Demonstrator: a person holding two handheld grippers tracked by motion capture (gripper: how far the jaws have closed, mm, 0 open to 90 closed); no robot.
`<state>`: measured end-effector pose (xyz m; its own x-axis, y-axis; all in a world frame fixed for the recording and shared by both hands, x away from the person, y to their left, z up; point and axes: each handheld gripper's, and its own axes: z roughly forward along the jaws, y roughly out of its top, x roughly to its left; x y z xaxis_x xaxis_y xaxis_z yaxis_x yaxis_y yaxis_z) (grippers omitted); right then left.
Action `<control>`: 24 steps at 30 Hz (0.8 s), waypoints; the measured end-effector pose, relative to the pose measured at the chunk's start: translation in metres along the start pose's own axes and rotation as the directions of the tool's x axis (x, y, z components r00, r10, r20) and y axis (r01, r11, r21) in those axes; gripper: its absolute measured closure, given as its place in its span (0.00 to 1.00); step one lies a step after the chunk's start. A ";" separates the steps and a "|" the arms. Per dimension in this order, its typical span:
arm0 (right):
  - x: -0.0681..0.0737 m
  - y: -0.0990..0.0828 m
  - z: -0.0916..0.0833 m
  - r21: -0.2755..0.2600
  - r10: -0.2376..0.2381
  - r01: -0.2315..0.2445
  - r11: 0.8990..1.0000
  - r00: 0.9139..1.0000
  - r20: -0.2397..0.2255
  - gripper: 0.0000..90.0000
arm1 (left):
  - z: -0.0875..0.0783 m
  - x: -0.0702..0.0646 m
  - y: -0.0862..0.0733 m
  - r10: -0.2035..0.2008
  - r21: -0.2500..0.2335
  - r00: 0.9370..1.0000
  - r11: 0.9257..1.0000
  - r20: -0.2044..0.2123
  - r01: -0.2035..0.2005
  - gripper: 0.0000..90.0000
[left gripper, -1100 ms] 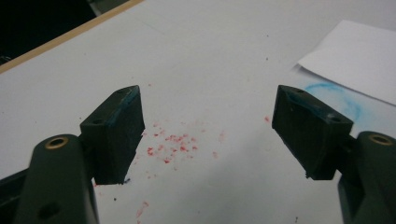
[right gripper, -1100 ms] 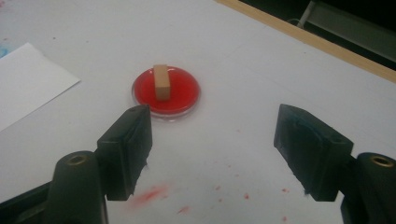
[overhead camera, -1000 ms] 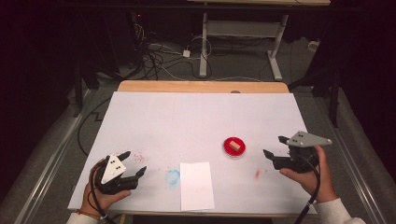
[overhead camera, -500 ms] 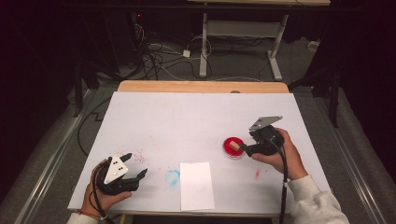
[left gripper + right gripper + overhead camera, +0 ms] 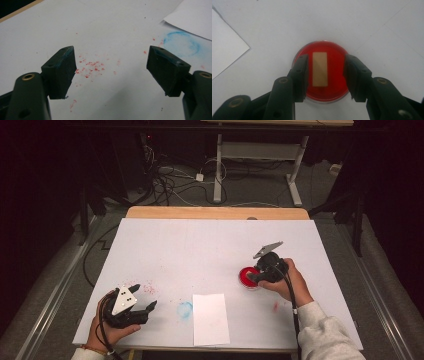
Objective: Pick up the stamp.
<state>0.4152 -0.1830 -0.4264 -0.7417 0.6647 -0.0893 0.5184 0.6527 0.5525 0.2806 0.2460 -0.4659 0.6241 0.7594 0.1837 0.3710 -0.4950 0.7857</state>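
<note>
White paper covers the tabletop point(image 5: 210, 250). Toward its right, the right gripper point(image 5: 325, 75) has its fingers, just closing, over a round red dish point(image 5: 321, 71) with a tan strip, straddling the strip. The left gripper point(image 5: 111, 65) rests spread, empty.

Red dish point(image 5: 334, 75), tan strip point(image 5: 320, 69), jaws closing astride

Near rim of the red dish point(image 5: 332, 75) behind the right tool's point(image 5: 325, 75) jaws.

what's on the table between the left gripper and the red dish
In the high view, between the left gripper and the red dish lie a blue ring smudge and a white paper sheet.
</note>
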 end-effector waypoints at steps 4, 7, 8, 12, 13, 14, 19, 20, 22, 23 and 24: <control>-0.001 0.000 0.011 0.029 -0.001 0.001 1.000 1.000 -0.002 0.68 | 0.000 0.000 0.000 -0.002 -0.001 1.000 1.000 -0.001 0.002 0.26; -0.002 0.000 0.014 0.033 0.003 -0.003 0.999 1.000 -0.005 0.73 | 0.000 0.001 0.000 -0.001 0.002 1.000 1.000 -0.004 0.001 0.26; -0.002 0.000 0.014 0.031 0.006 -0.006 0.999 1.000 -0.009 0.75 | 0.000 0.001 0.000 -0.001 0.002 1.000 1.000 -0.003 0.001 0.26; -0.002 -0.001 0.018 0.040 0.005 -0.004 0.999 1.000 -0.012 0.82 | 0.000 0.001 -0.001 0.005 0.003 1.000 1.000 0.001 -0.005 0.26; -0.002 -0.001 0.018 0.040 0.005 -0.004 0.999 1.000 -0.012 0.82 | 0.000 0.000 -0.001 0.005 0.003 1.000 1.000 0.001 -0.005 0.26; -0.002 -0.001 0.019 0.040 0.005 -0.004 0.999 1.000 -0.011 0.83 | 0.000 0.000 -0.001 0.006 0.004 1.000 1.000 0.002 -0.006 0.26; -0.001 -0.001 0.018 0.034 0.011 -0.011 0.999 1.000 -0.002 0.83 | 0.000 0.000 -0.001 0.008 0.006 1.000 1.000 0.004 -0.008 0.26; -0.001 -0.001 0.017 0.033 0.012 -0.012 0.999 1.000 0.002 0.83 | 0.000 0.000 -0.001 0.010 0.005 1.000 1.000 0.006 -0.010 0.26; -0.002 -0.001 0.014 0.014 0.012 -0.012 1.000 1.000 -0.004 0.83 | 0.001 0.000 -0.001 0.006 0.003 1.000 1.000 0.006 -0.006 0.26; -0.001 -0.002 0.010 -0.001 0.012 -0.012 1.000 1.000 -0.012 0.83 | 0.001 0.000 0.000 0.008 0.007 1.000 1.000 0.006 -0.008 0.26; -0.001 -0.002 0.008 -0.011 0.014 -0.015 1.000 1.000 -0.011 0.83 | 0.001 0.000 -0.001 0.008 0.007 1.000 1.000 0.006 -0.008 0.26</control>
<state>0.4188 -0.1821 -0.4336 -0.7390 0.6699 -0.0720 0.5244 0.6389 0.5628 0.2812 0.2460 -0.4669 0.6311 0.7530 0.1860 0.3710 -0.5037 0.7802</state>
